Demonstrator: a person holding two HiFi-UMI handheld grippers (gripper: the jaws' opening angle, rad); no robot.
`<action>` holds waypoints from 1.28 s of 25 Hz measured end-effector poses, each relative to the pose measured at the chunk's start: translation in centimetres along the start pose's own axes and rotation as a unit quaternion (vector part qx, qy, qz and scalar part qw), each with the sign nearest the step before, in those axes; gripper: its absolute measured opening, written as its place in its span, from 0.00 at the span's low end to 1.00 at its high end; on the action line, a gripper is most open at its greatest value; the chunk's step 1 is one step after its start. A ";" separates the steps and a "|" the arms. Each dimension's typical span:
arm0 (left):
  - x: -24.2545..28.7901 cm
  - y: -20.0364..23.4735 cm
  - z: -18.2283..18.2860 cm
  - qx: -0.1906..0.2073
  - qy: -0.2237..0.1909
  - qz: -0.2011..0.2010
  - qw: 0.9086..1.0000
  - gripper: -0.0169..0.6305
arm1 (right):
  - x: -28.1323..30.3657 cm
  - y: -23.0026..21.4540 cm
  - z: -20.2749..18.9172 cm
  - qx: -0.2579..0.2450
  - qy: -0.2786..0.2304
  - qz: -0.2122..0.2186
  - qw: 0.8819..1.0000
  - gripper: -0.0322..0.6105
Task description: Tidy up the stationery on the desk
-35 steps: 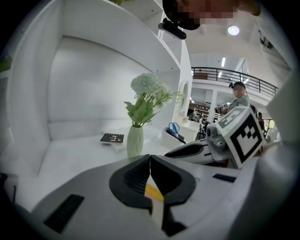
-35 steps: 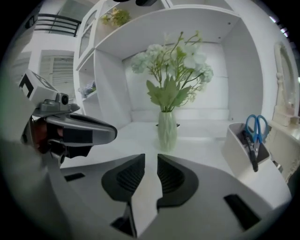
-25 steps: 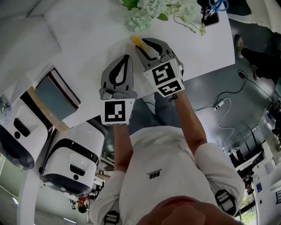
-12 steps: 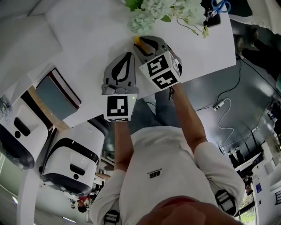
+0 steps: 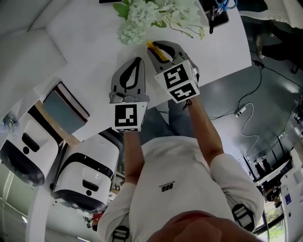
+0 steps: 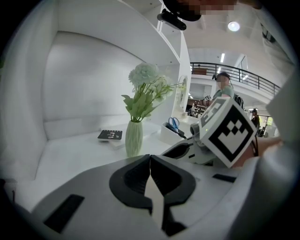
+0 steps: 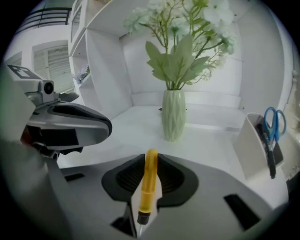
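My right gripper [image 7: 151,154] is shut on a yellow pen [image 7: 148,185], which lies along the closed jaws with its dark tip toward the camera. From the head view the pen [image 5: 154,48] sticks out ahead of the right gripper [image 5: 158,46], above the white desk [image 5: 90,47]. The left gripper [image 5: 138,60] floats just to its left, shut with nothing in it [image 6: 150,155]. A white pen holder [image 7: 259,145] with blue-handled scissors [image 7: 271,121] stands to the right.
A green vase [image 7: 173,115] of white flowers stands straight ahead on the desk, seen as a bouquet [image 5: 151,14] in the head view. A small dark booklet [image 6: 110,135] lies behind it. White shelf walls [image 6: 89,79] enclose the desk. Books [image 5: 64,106] sit at the desk's left edge.
Both grippers have stayed close together above the desk; the right one shifted slightly with the pen still in it. The head camera tilted, so the flowers appear lower and further left.
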State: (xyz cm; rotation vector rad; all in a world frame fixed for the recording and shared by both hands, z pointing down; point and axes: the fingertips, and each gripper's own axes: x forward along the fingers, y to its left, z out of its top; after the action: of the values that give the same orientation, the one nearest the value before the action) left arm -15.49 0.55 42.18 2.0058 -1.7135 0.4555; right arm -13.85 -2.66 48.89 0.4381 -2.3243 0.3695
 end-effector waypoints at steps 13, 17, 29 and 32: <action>4.0 -5.4 5.0 0.035 -0.021 -0.064 0.997 0.03 | -9.0 -6.2 2.8 0.074 -0.114 -0.067 0.989 0.15; 5.6 -7.4 6.6 0.041 -0.026 -0.081 0.996 0.03 | -11.8 -8.7 3.7 0.088 -0.142 -0.086 0.982 0.15; 9.7 -11.7 12.5 0.062 -0.049 -0.116 0.990 0.03 | -18.4 -16.3 6.0 0.096 -0.192 -0.134 0.968 0.15; 10.8 -12.5 13.6 0.067 -0.053 -0.120 0.989 0.03 | -19.5 -18.1 6.7 0.099 -0.203 -0.143 0.964 0.14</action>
State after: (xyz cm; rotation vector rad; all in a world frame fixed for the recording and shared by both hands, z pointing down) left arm -1.98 -14.34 34.84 2.3366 -1.5077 0.3972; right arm 2.73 -17.60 32.92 1.0169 -2.5724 0.3999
